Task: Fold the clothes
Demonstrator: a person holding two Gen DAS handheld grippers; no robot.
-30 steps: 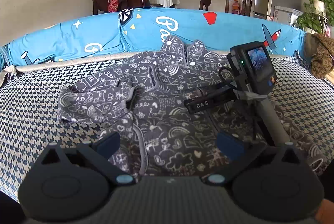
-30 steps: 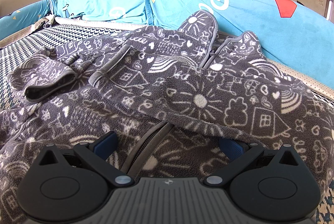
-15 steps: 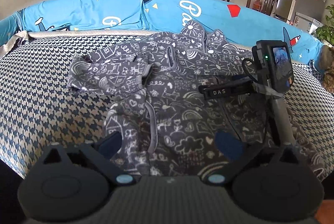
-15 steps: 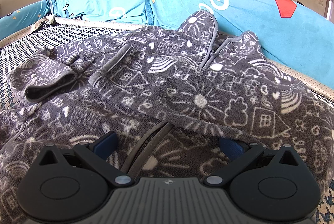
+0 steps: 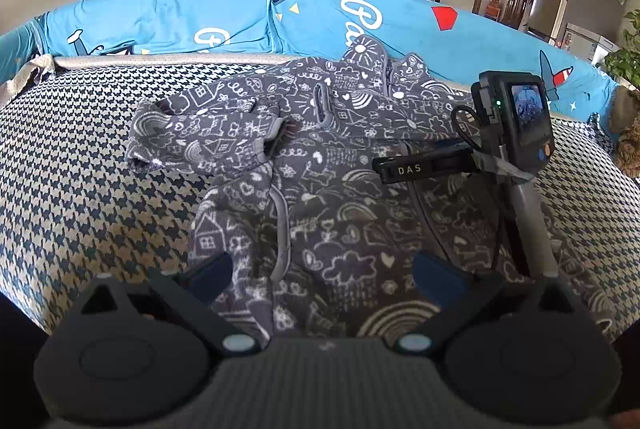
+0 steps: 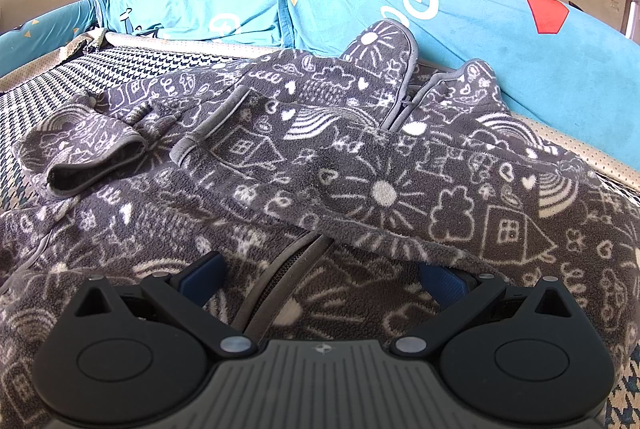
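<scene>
Grey fleece jacket with white doodle print (image 5: 320, 165) lies spread on the houndstooth-patterned sofa seat (image 5: 80, 189), collar up against the blue printed backrest cover (image 5: 240, 13). Left gripper (image 5: 324, 269) hovers over the hem, fingers wide apart, holding nothing. Right gripper (image 6: 320, 273) sits low over the zipper (image 6: 280, 281), jaws spread too, the folded sleeve (image 6: 380, 189) just ahead of it.
</scene>
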